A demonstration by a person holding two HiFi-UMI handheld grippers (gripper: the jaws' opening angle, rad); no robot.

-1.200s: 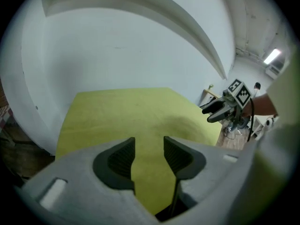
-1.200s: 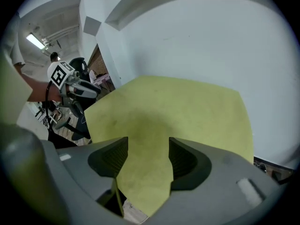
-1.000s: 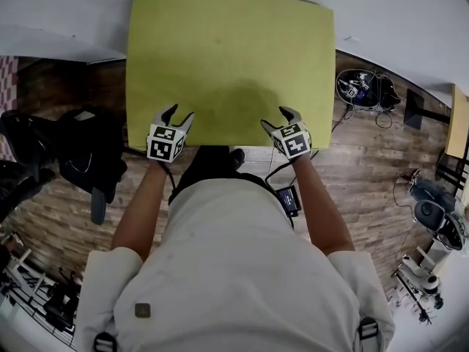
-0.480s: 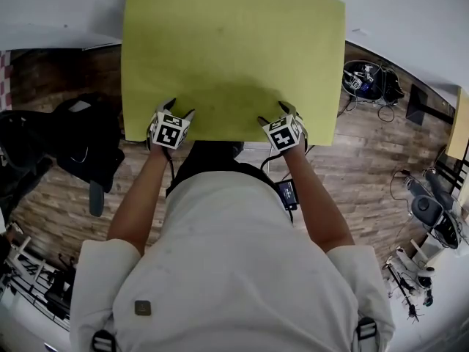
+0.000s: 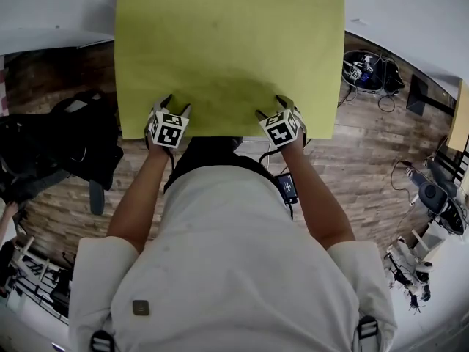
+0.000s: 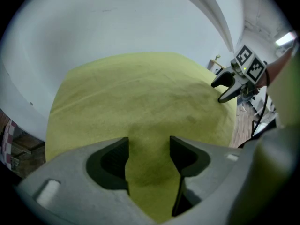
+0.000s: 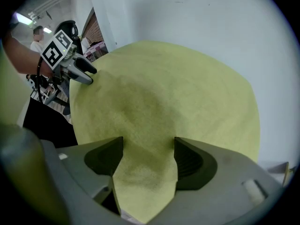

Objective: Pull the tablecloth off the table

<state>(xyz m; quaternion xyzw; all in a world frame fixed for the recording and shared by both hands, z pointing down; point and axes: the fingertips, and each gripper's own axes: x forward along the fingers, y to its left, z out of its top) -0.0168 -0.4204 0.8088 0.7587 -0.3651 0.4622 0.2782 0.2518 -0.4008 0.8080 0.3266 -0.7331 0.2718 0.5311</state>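
A yellow-green tablecloth covers the whole table top. At its near edge my left gripper sits close to the left corner and my right gripper toward the right. In the left gripper view the left gripper's jaws straddle the cloth edge; they are closing, with a gap on both sides. The right gripper's jaws are also closing around the cloth edge, and its pads do not press on it. Each gripper view shows the other one: right gripper, left gripper.
A black bag or seat stands on the wooden floor at the left. Cables and gear lie on the floor right of the table. A small black device lies by my feet. A white wall rises behind the table.
Both grippers have moved forward from just short of the table onto the cloth's near edge, and their jaws now straddle it. The cloth has not shifted.
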